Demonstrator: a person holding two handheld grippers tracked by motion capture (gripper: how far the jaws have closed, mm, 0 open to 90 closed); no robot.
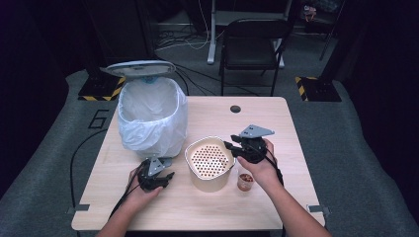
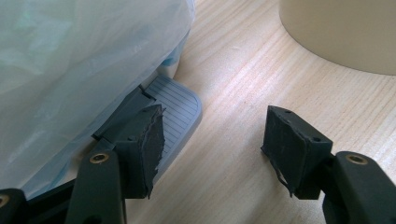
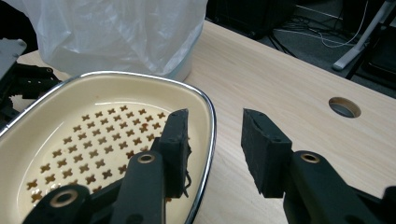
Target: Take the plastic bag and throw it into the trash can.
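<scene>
The table [image 1: 276, 128] is holding everything here. The biggest thing on it is the bin [image 1: 150, 116], which is sitting at the back left with its lid [image 1: 141, 68] standing up and a white bag [image 3: 116, 32] hanging over its sides. Its grey pedal [image 2: 175, 105] is sticking out low at the front, toward the person.

Next in size is the pot [image 1: 210, 163], cream with a tray full of holes inside. It is sitting in the middle, just right of the bin.

The right gripper [image 1: 232, 147] is hanging over the pot's right rim [image 3: 208, 126]. Its jaws are standing apart, one inside the pot and one outside, so the rim is lying between them. They are not touching it yet. This gripper is the closer one to the pot, and I think it is lining up to pinch the rim.

The left gripper [image 2: 210, 140] is resting low by the bin's front. Its jaws are also wide apart and holding nothing. Its left jaw is sitting over or against the pedal; I cannot tell which. The pot is lying off to its right.

The smallest thing is a cup [image 1: 245, 180] with something reddish inside, standing just right of the pot, under the right hand [image 1: 262, 170].
</scene>
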